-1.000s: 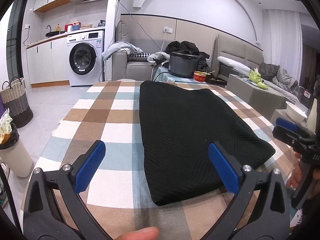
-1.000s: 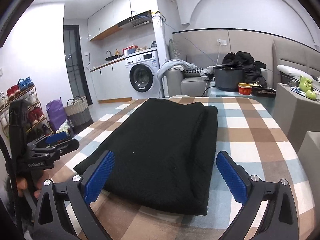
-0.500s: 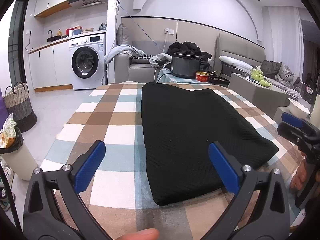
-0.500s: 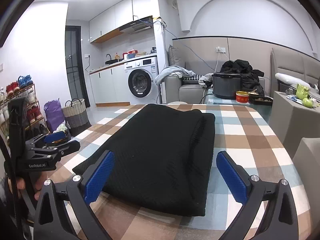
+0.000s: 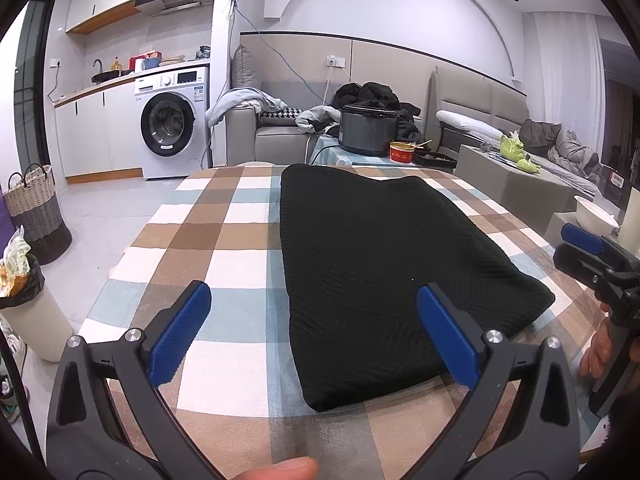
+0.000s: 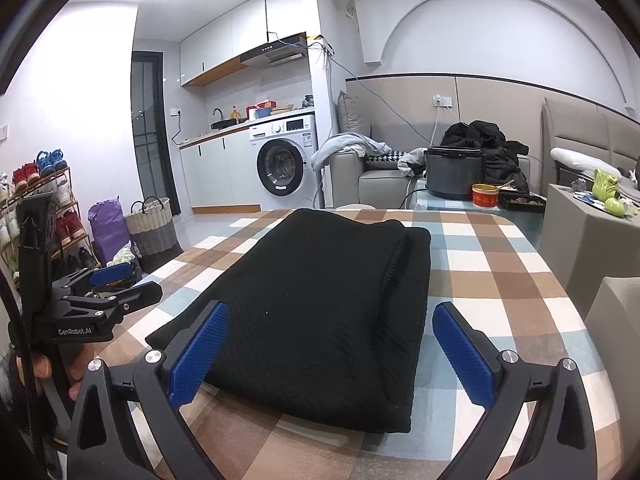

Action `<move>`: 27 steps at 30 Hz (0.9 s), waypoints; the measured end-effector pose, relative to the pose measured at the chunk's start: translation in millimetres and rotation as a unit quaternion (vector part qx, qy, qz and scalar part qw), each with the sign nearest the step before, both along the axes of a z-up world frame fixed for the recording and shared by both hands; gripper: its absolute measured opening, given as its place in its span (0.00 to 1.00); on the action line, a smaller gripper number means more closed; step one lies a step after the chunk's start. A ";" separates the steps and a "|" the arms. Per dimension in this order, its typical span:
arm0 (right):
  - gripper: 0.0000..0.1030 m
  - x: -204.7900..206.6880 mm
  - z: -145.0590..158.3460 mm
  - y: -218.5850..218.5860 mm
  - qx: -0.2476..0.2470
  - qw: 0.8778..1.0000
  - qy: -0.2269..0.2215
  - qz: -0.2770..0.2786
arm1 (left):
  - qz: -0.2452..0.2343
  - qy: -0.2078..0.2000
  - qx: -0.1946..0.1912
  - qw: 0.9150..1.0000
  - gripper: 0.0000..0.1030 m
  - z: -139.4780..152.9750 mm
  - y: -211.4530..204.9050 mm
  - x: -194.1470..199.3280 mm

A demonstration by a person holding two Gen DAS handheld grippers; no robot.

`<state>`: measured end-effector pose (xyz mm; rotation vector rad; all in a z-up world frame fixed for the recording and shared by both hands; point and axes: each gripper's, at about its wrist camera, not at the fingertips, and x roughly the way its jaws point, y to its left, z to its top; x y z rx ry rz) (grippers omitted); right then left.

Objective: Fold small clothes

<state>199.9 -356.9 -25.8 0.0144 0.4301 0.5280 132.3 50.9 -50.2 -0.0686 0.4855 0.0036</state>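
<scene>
A black knit garment (image 5: 384,264) lies folded into a long rectangle on the checked tablecloth (image 5: 224,240); it also shows in the right wrist view (image 6: 320,304). My left gripper (image 5: 316,332) is open and empty, held above the table's near edge by the garment's near left corner. My right gripper (image 6: 332,352) is open and empty, held above the garment's near end. Each gripper shows at the edge of the other's view: the right one (image 5: 592,256) and the left one (image 6: 108,292).
Beyond the table stand a grey sofa with clothes (image 5: 280,128), a dark cooker pot (image 5: 368,130) and a red bowl (image 5: 402,152). A washing machine (image 5: 172,124), a woven basket (image 5: 38,216) and a bin (image 5: 28,312) are at the left. A shoe rack (image 6: 36,208) stands by the wall.
Both grippers have risen and drawn back a little from the garment, so both views sit slightly higher. The garment has not moved. Both grippers stay open.
</scene>
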 end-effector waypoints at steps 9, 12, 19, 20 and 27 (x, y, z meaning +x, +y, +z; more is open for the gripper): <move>1.00 -0.8 0.0 0.4 0.000 1.000 0.000 0.003 | 0.001 0.003 -0.007 1.000 0.99 -1.6 4.2 1.7; 1.00 -1.0 -0.2 0.7 0.000 1.000 0.002 0.002 | 0.000 0.002 -0.005 1.000 1.00 -0.9 4.2 0.7; 1.00 0.3 -0.1 -0.4 0.000 1.000 0.002 0.003 | 0.001 0.004 -0.008 1.000 0.99 -1.1 5.0 0.4; 1.00 0.3 -0.1 -0.3 0.000 1.000 0.002 0.003 | 0.001 0.004 -0.008 1.000 0.99 -1.2 5.0 0.3; 1.00 0.0 0.0 0.0 0.000 1.000 0.003 0.002 | 0.000 0.003 -0.006 1.000 0.99 -1.1 5.6 0.6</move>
